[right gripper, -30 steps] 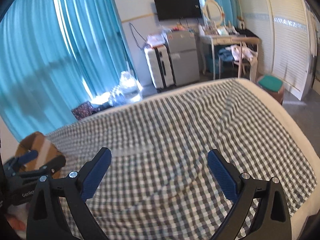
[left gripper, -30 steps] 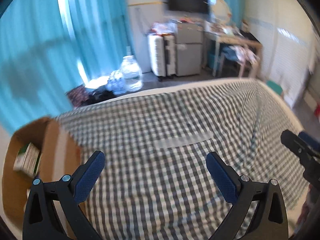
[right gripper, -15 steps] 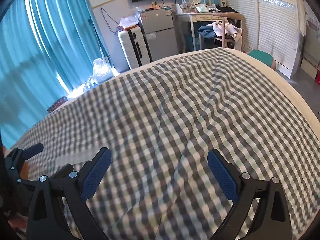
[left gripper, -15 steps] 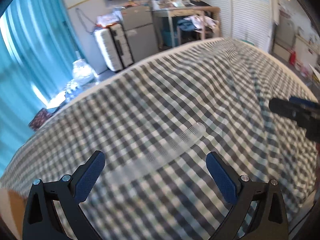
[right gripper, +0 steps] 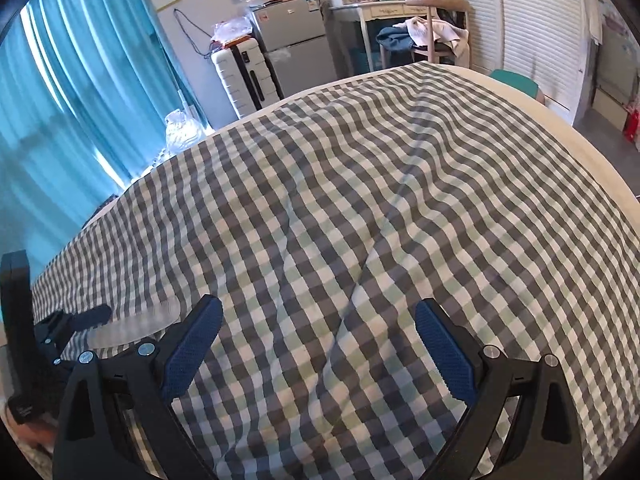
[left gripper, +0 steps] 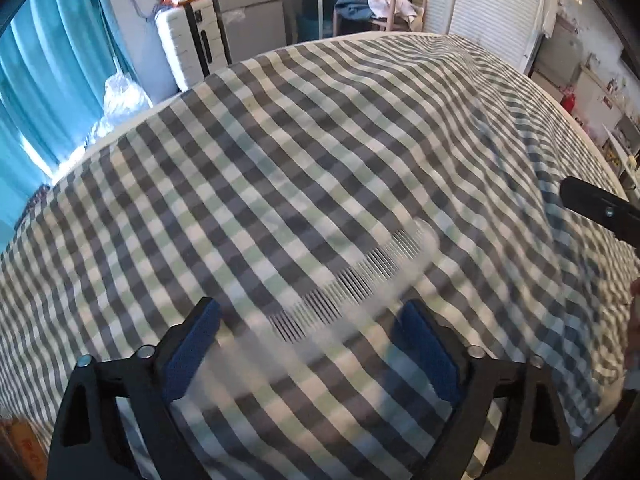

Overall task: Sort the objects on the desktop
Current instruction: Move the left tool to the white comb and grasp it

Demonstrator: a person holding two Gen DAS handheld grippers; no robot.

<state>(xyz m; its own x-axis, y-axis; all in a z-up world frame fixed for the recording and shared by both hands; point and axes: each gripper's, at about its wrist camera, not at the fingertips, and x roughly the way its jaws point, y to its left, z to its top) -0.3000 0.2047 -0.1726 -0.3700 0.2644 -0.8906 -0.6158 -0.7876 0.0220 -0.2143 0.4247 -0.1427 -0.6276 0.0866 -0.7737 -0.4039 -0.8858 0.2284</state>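
1. Flat on the checked bedspread [left gripper: 320,140] lies a clear comb [left gripper: 352,292], slanted, so its handle end runs between the left gripper [left gripper: 312,344].
2. Its jaws straddle the comb and are closing, pads not yet pressing.
3. Well aside, the right gripper [right gripper: 320,344] hangs spread over bare cloth, empty.

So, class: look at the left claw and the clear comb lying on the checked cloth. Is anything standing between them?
Nothing visible does. The clear comb lies flat on the checked cloth, running diagonally between the blue pads of the left claw, whose jaws are closing around it without pressing on it yet. Only bare cloth surrounds it.
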